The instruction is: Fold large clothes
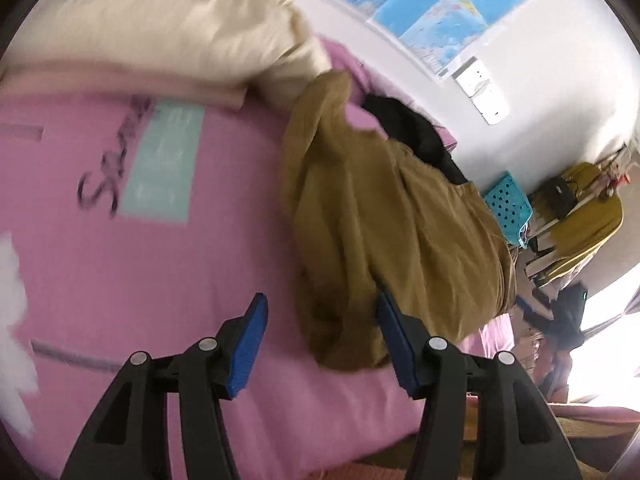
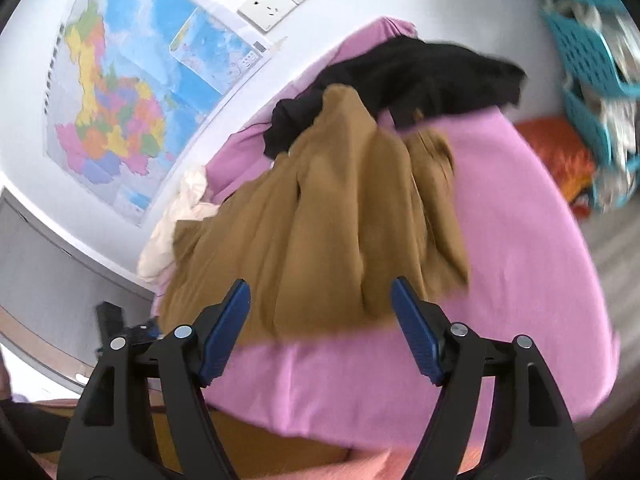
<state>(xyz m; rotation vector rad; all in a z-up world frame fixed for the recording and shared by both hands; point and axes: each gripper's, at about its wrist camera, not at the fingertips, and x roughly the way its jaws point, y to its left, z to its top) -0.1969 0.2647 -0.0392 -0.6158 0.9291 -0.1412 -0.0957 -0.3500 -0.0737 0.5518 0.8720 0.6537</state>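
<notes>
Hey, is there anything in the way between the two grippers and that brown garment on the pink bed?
Nothing visible. The left gripper and right gripper are both open and empty, with the brown garment lying directly ahead. A black garment lies at its far end, away from the grippers.

Both views are bright with soft daylight. In the left wrist view a window (image 1: 600, 344) at the lower right is blown out to white glare, washing out what lies beside it. Motion blur smears both pictures: the lettering on the pink bedcover (image 1: 160, 264) is streaked, the cream pillow (image 1: 160, 28) is soft, and the teal basket (image 2: 588, 52) in the right wrist view is smudged. Fisheye distortion bends the wall map (image 2: 120, 92) and curves the bed's edges, with dark vignetting in the corners. Shadows are faint, mostly in the brown garment (image 2: 320, 216) folds.
</notes>
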